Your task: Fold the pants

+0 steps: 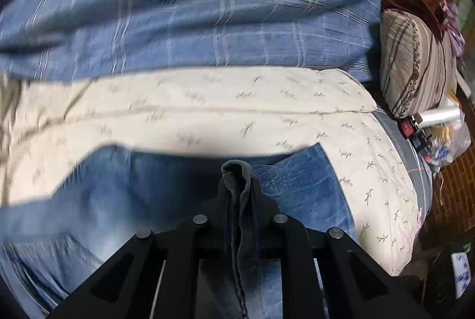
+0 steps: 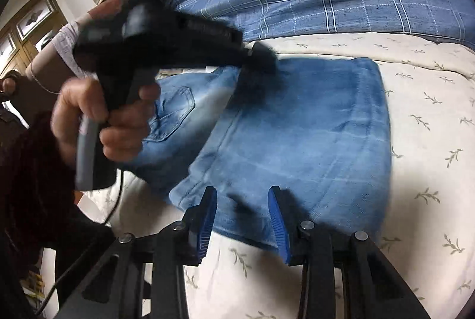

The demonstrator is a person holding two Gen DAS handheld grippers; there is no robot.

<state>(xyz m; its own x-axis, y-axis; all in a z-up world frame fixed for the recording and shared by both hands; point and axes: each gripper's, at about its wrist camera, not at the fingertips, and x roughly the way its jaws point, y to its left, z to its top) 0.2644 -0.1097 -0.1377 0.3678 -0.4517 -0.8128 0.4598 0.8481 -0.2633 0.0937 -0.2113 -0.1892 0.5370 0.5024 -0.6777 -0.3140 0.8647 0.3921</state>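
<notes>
Your left gripper (image 1: 237,185) was clamped on a fold of the jeans (image 2: 297,123), lower centre, probably to carry it over. Your right gripper (image 2: 242,200) stood partly open and empty over their near edge, on the cream quilt (image 2: 415,81).

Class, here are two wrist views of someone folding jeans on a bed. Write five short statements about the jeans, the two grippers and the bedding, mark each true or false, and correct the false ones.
1. The left gripper is closed on a fold of denim. True.
2. The right gripper is clamped on the jeans. False: its blue pads stand apart over the near edge, gripping nothing.
3. The jeans lie on a cream quilt with a small leaf print. True.
4. The blue checked cover is plain, with no badge. False: it bears a round crest.
5. The jeans hang off the bed. False: they lie flat on the quilt.
</notes>
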